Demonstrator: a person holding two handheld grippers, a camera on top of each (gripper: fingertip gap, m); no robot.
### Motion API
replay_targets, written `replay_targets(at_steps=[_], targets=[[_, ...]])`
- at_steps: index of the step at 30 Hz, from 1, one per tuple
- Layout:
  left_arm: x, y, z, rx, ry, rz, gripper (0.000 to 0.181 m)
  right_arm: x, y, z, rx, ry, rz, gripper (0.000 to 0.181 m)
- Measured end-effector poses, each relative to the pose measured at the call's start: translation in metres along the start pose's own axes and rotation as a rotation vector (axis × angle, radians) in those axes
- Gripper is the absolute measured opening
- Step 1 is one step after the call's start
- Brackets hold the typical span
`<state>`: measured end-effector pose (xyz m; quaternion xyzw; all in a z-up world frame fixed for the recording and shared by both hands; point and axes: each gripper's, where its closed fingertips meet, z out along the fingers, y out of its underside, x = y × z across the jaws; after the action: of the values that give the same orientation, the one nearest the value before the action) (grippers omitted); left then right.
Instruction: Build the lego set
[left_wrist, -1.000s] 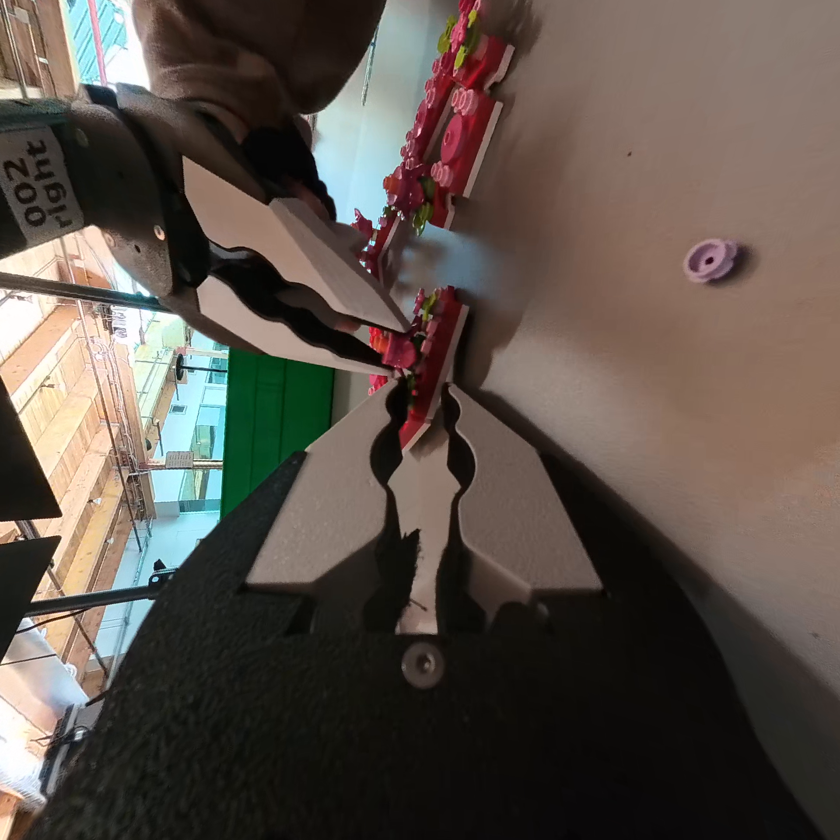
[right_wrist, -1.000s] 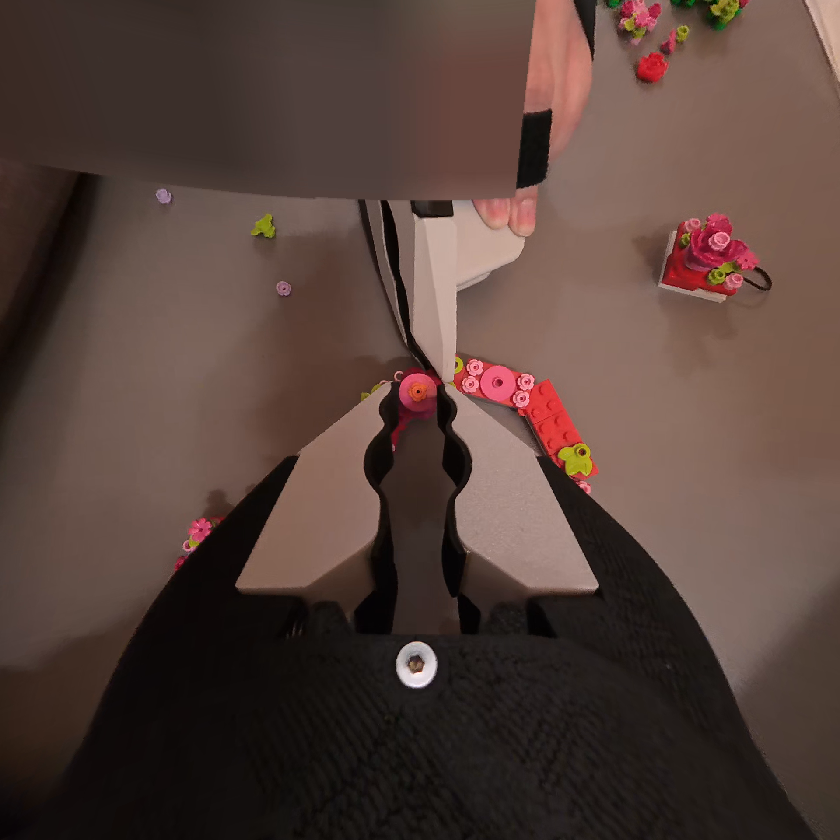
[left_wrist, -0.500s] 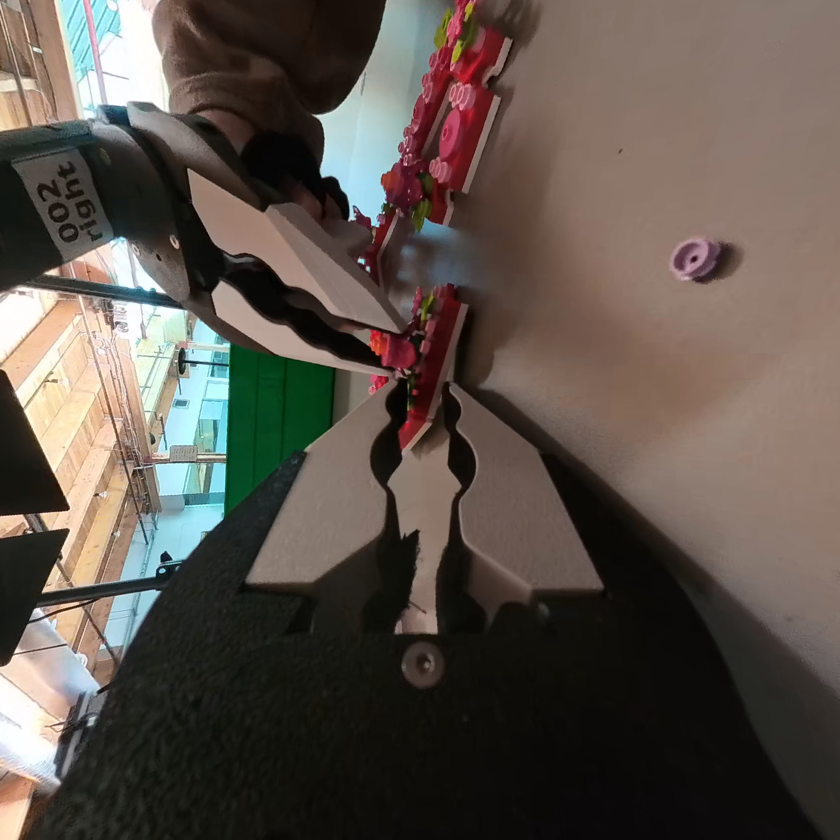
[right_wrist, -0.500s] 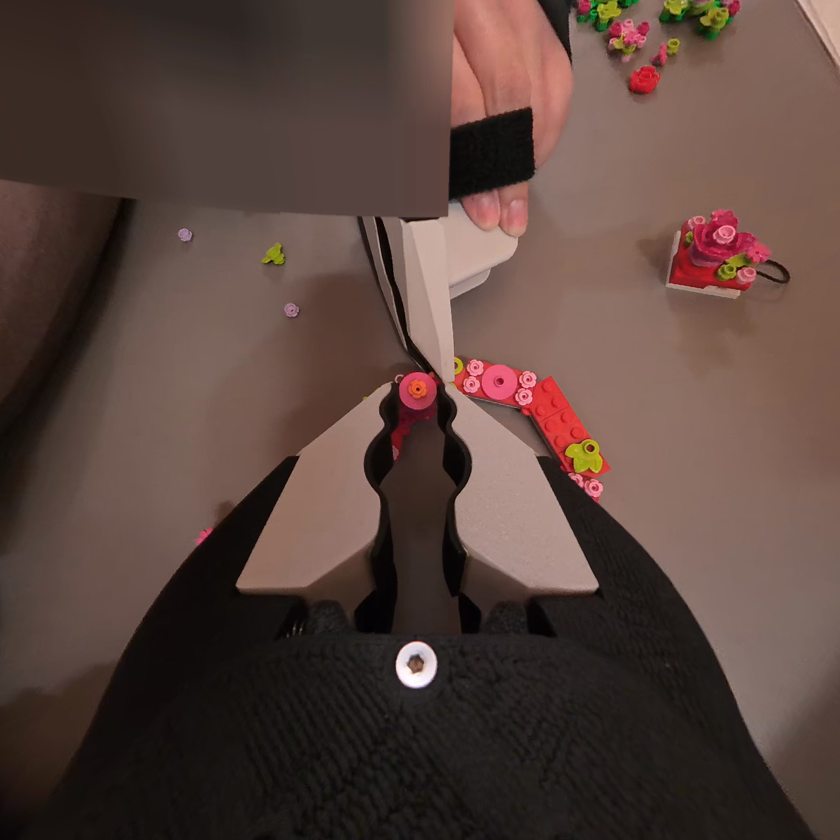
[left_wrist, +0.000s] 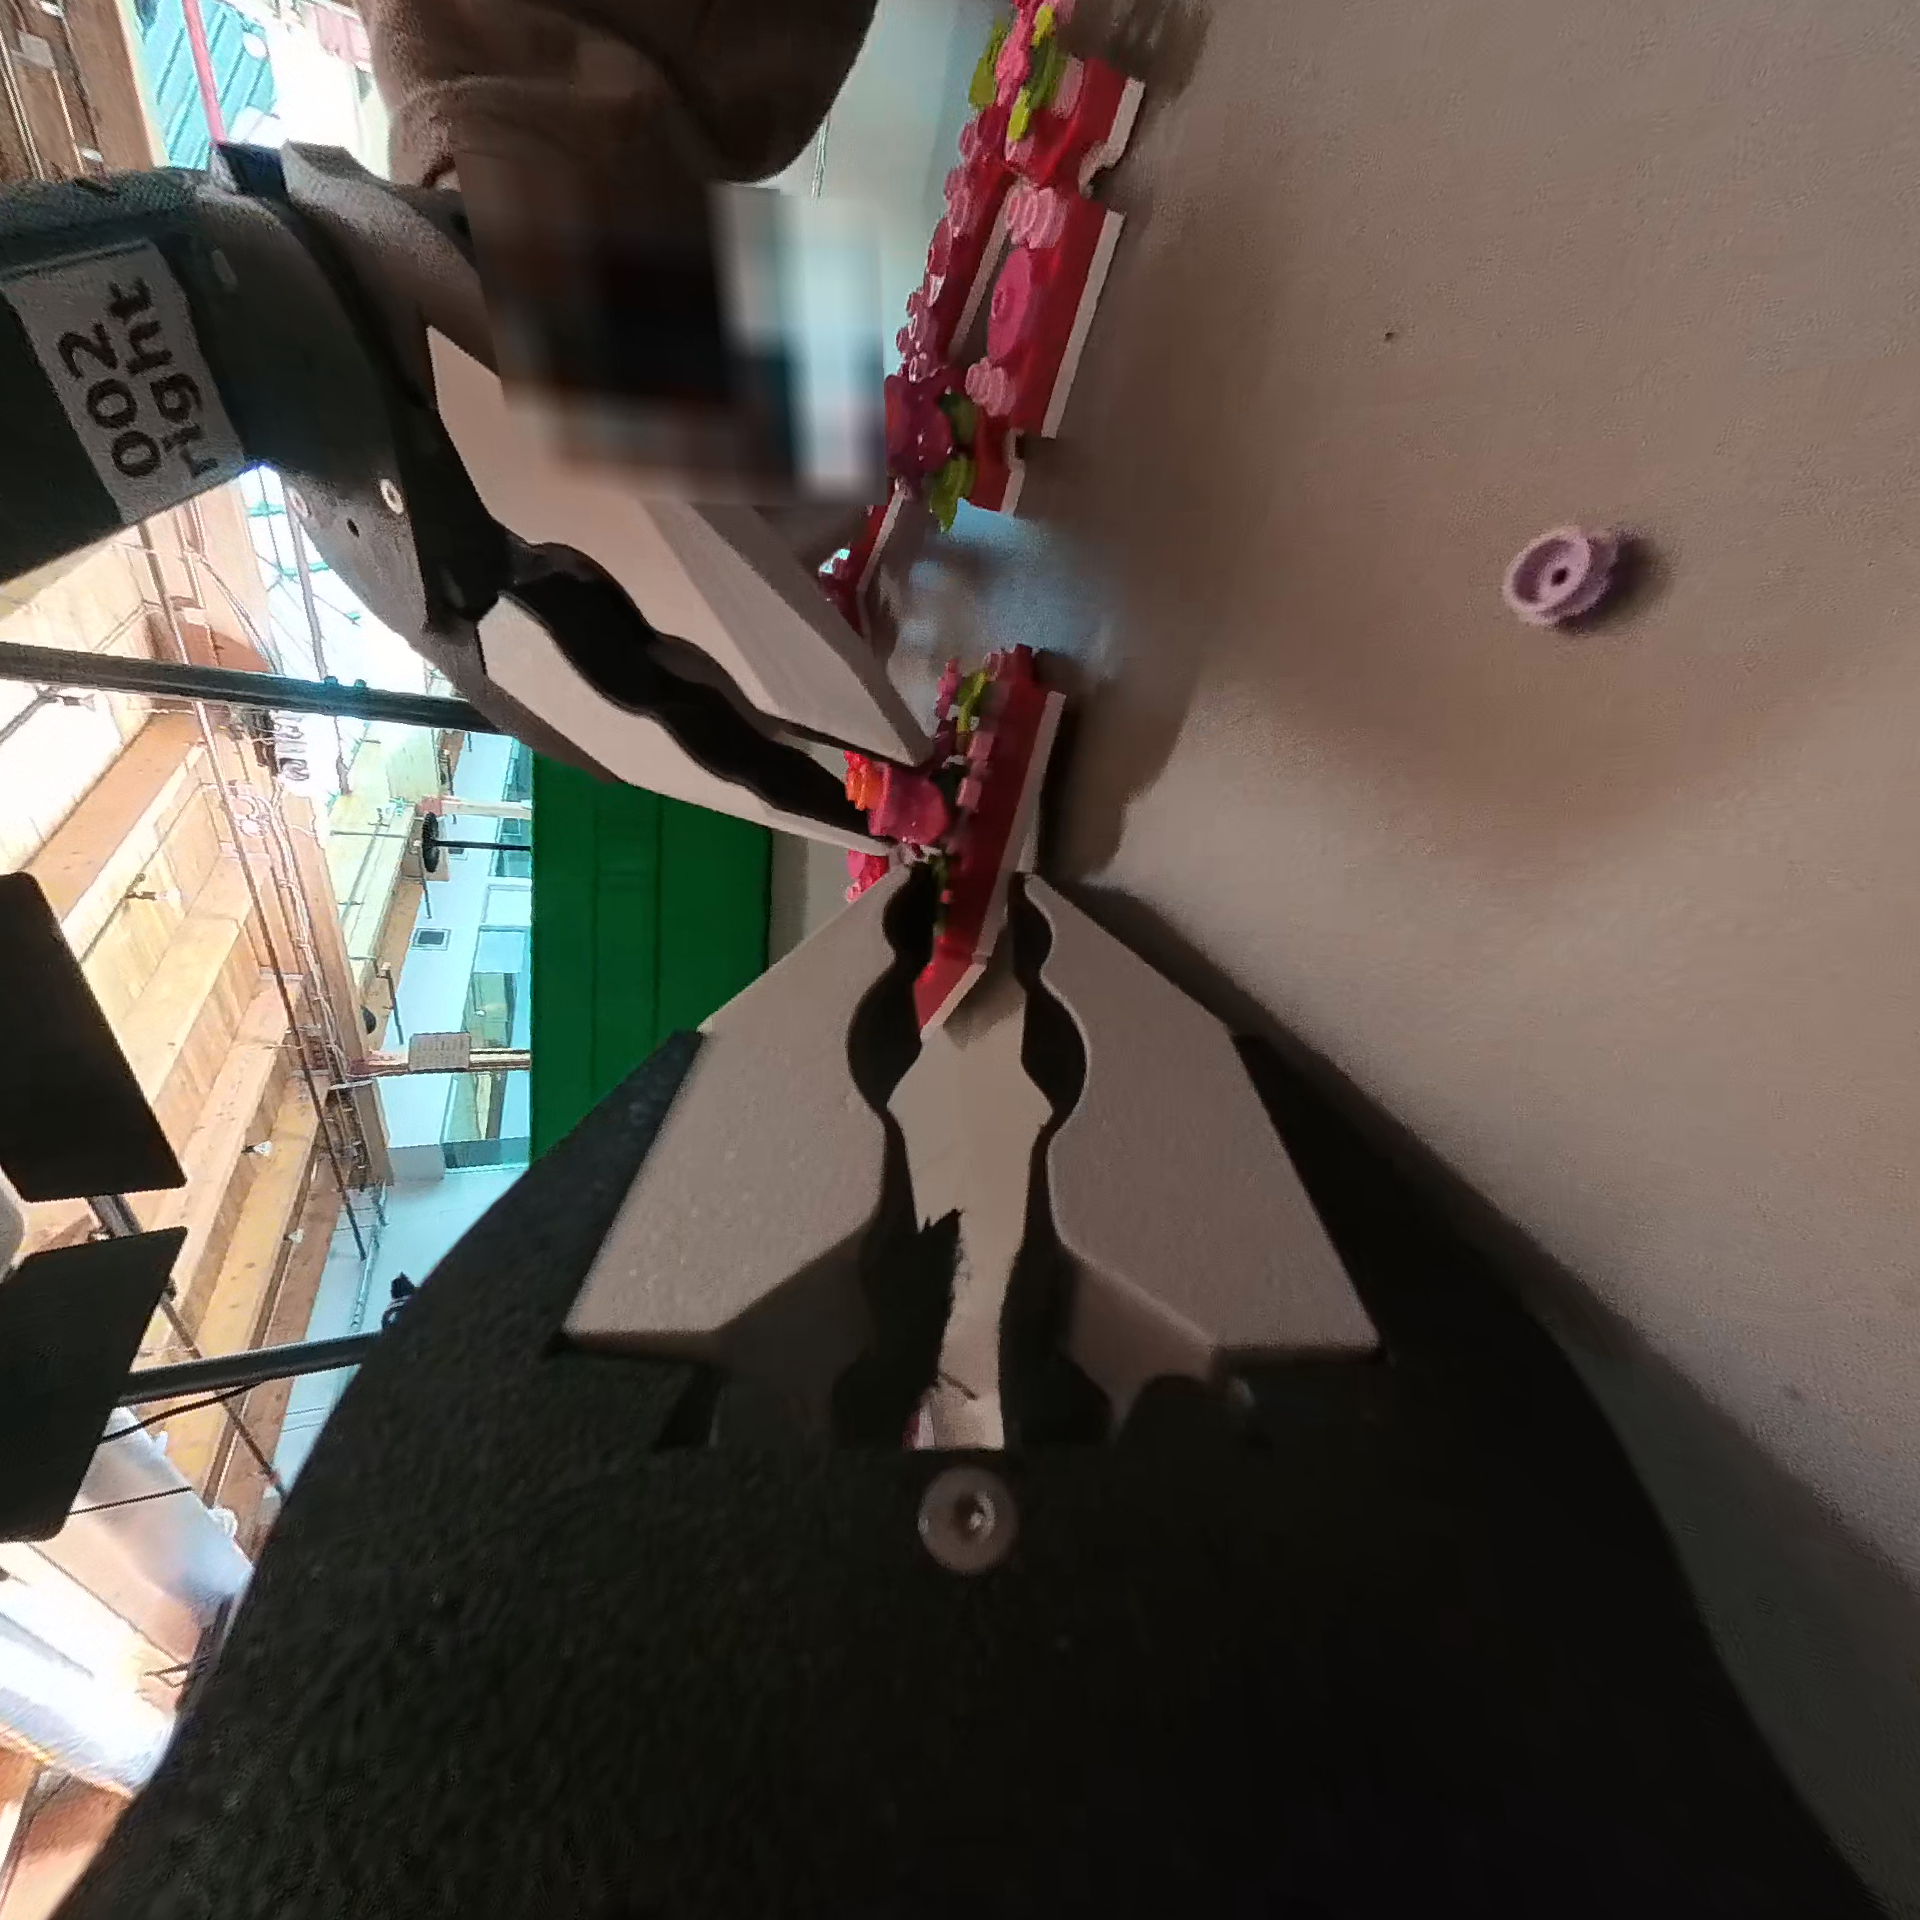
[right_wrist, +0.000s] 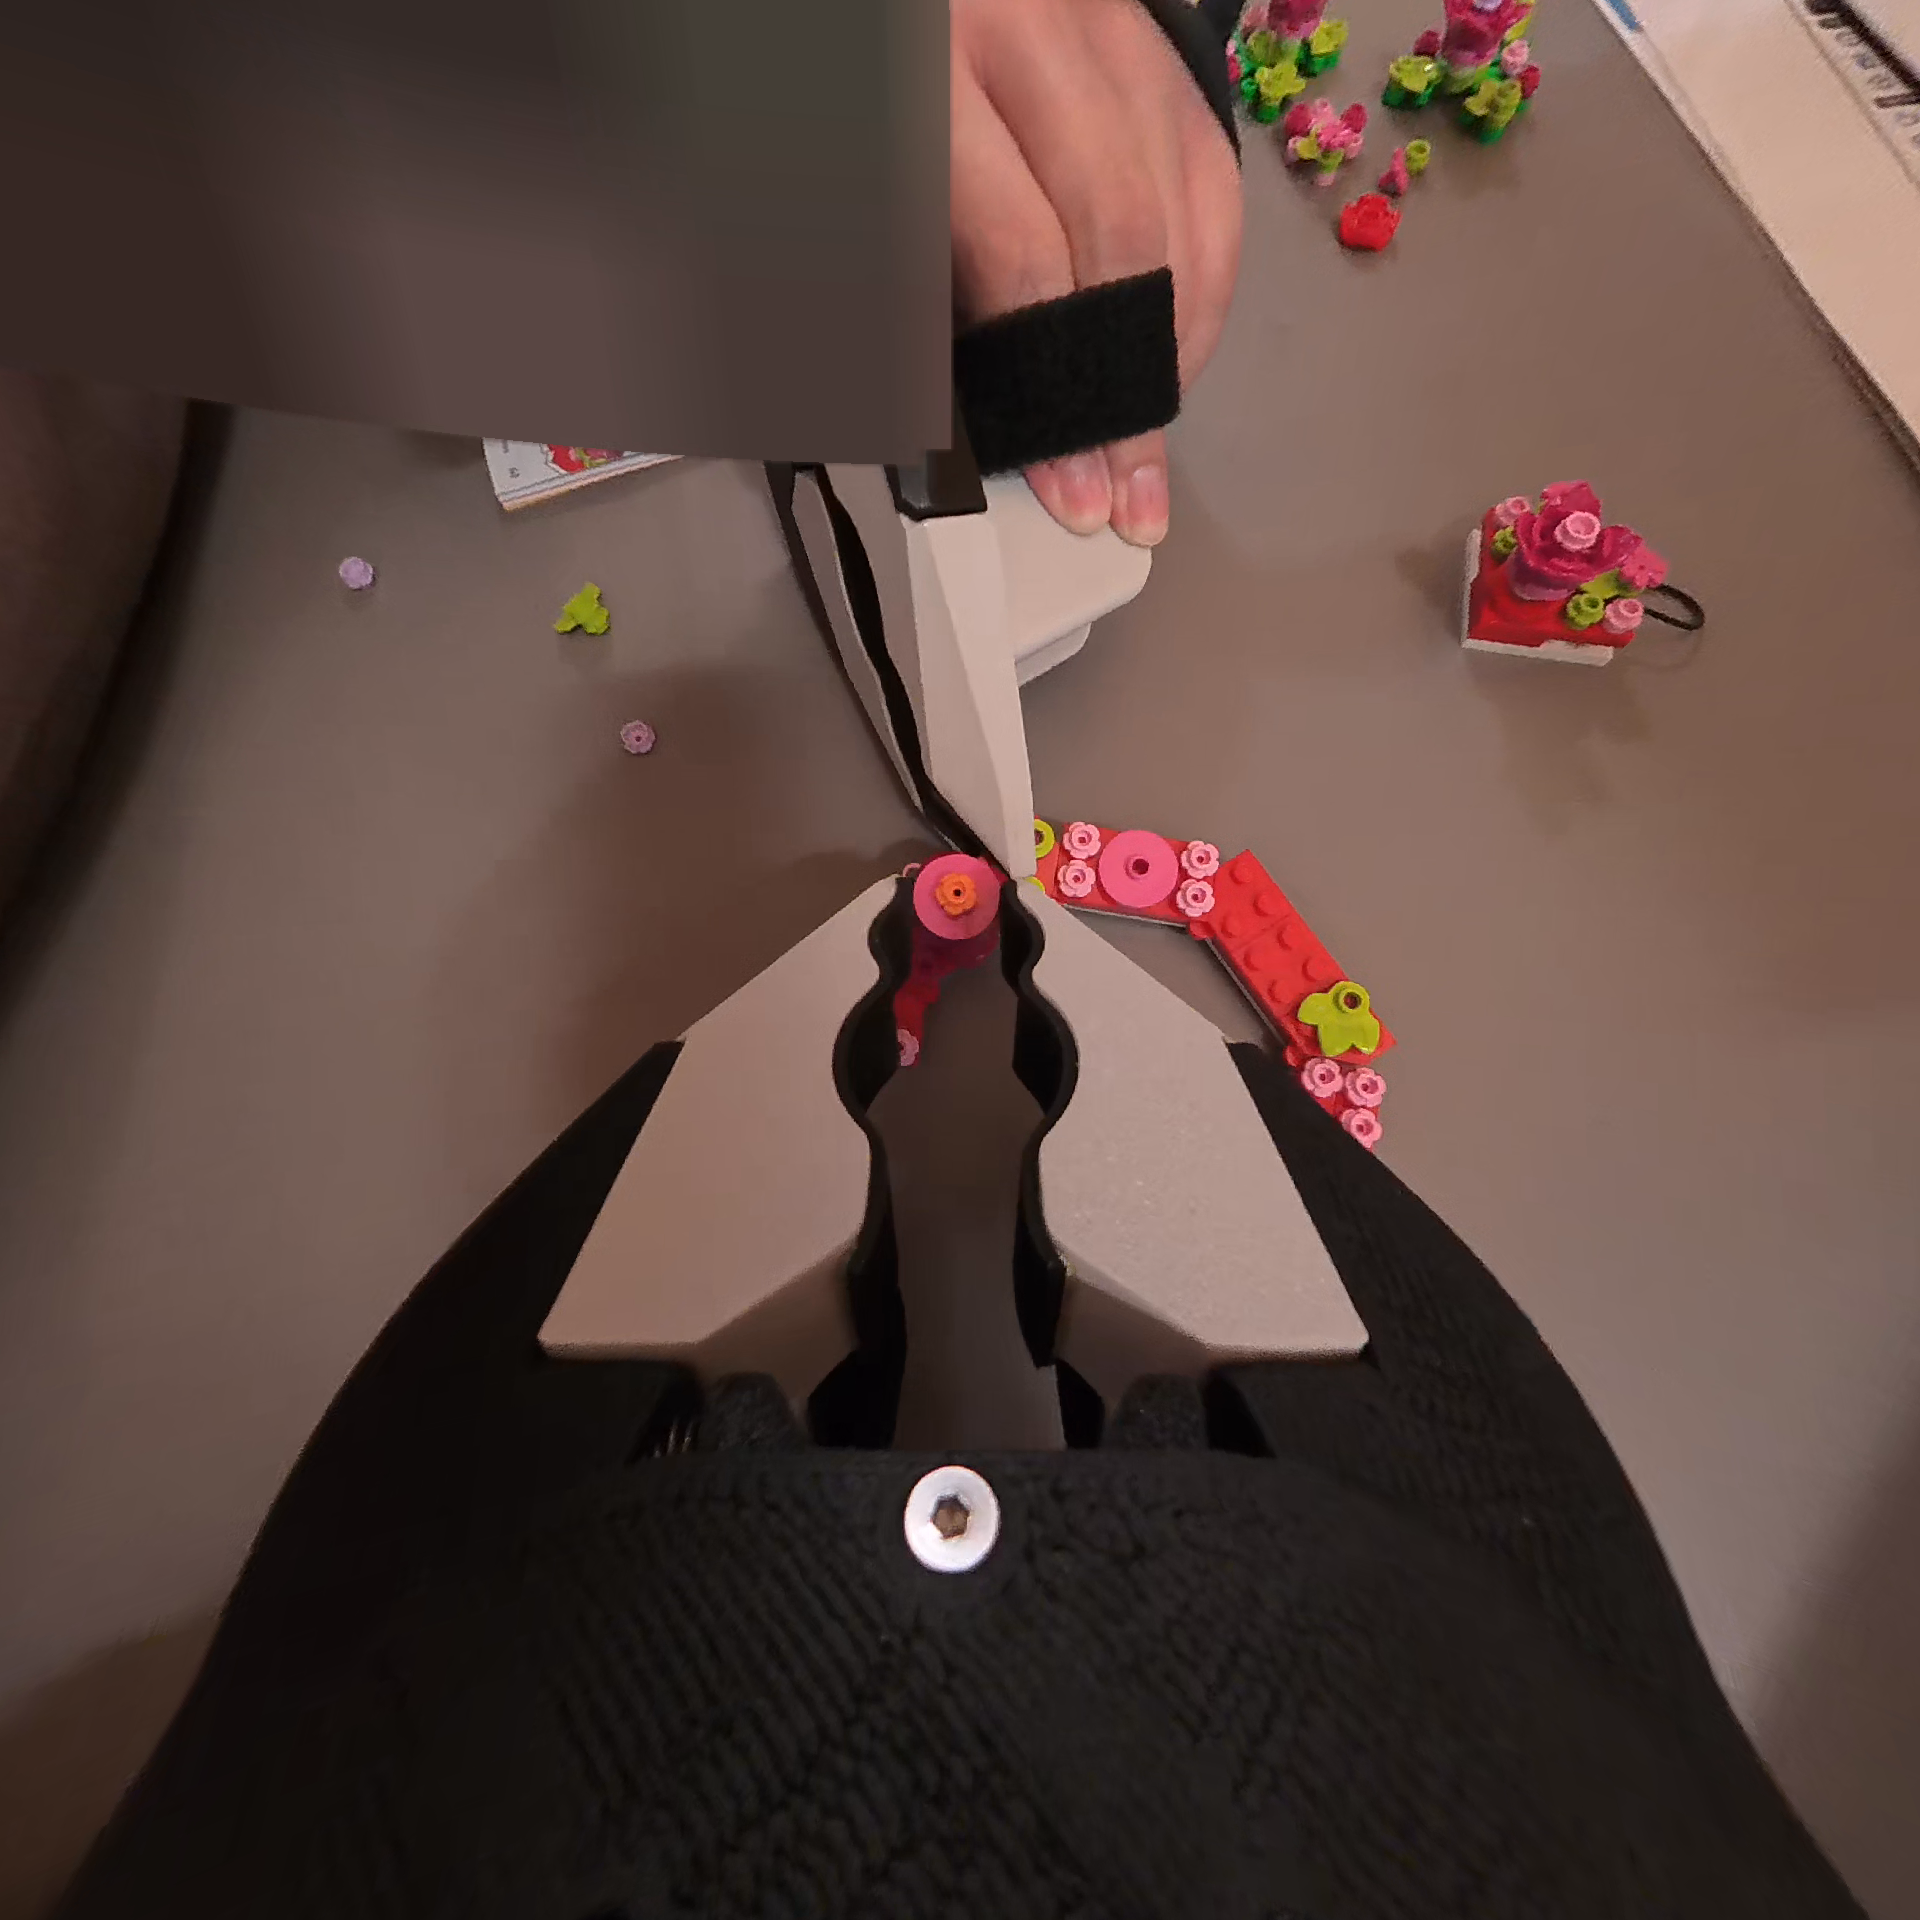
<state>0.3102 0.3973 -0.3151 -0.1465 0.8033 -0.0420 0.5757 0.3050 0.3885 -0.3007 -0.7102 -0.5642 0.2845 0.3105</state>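
Left gripper (left_wrist: 961, 883): its fingers are narrowed onto the edge of a red plate piece (left_wrist: 992, 821), which stands on edge against the grey worktop (left_wrist: 1455, 935); in the right wrist view this gripper (right_wrist: 997, 847) comes in from above, its tips at the near end of the build.
Right gripper (right_wrist: 951, 904): fingers close together, pinching a round pink piece with an orange flower (right_wrist: 954, 899) on top; in the left wrist view it (left_wrist: 883, 790) presses that pink piece against the studded face of the red plate piece.
Hand: a person's hand (right_wrist: 1091, 239) with a black strap (right_wrist: 1070, 369) holds the left gripper's body.
Lego build: a curved chain of red plates (right_wrist: 1226, 920) lies flat on the worktop, just right of the grippers' tips, carrying a pink disc (right_wrist: 1138, 868), small pink flowers and a lime leaf (right_wrist: 1340, 1016).
Side build: a small red-and-white block with pink roses (right_wrist: 1553, 582) sits well apart to the right.
Loose pieces: a lilac round piece (left_wrist: 1564, 577) lies alone on the worktop; two lilac flowers (right_wrist: 637, 737) and a lime leaf piece (right_wrist: 582, 611) lie to the left in the right wrist view.
Far pieces: green, lime and pink flower clusters (right_wrist: 1455, 62) and a red rose (right_wrist: 1366, 220) sit at the top right.
Booklet: a corner of a printed sheet (right_wrist: 561, 473) shows beside the blurred patch.
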Motion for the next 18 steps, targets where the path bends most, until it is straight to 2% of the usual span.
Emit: replay_targets(at_steps=[2,4,5,10,15,18], targets=[[0.0,0.0,0.0,-0.001,-0.002,0.003,0.011,0.001,-0.002,0.0,0.021,0.01,0.023,0.017],[0.0,0.0,0.0,-0.002,-0.003,0.003,0.011,0.002,-0.003,0.0,0.033,0.019,0.033,0.031],[0.0,0.0,0.0,-0.003,-0.004,0.004,0.011,0.002,-0.003,0.0,0.028,0.025,0.035,0.033],[0.0,0.0,0.0,-0.003,-0.007,0.011,0.011,0.006,-0.003,-0.008,0.027,0.085,0.01,0.02],[0.0,-0.001,0.001,-0.007,-0.009,0.012,0.011,0.005,0.001,-0.009,0.006,0.1,-0.006,0.025],[0.0,-0.001,0.001,-0.008,-0.009,0.015,0.011,0.0,-0.008,-0.013,0.032,0.098,-0.022,0.026]])
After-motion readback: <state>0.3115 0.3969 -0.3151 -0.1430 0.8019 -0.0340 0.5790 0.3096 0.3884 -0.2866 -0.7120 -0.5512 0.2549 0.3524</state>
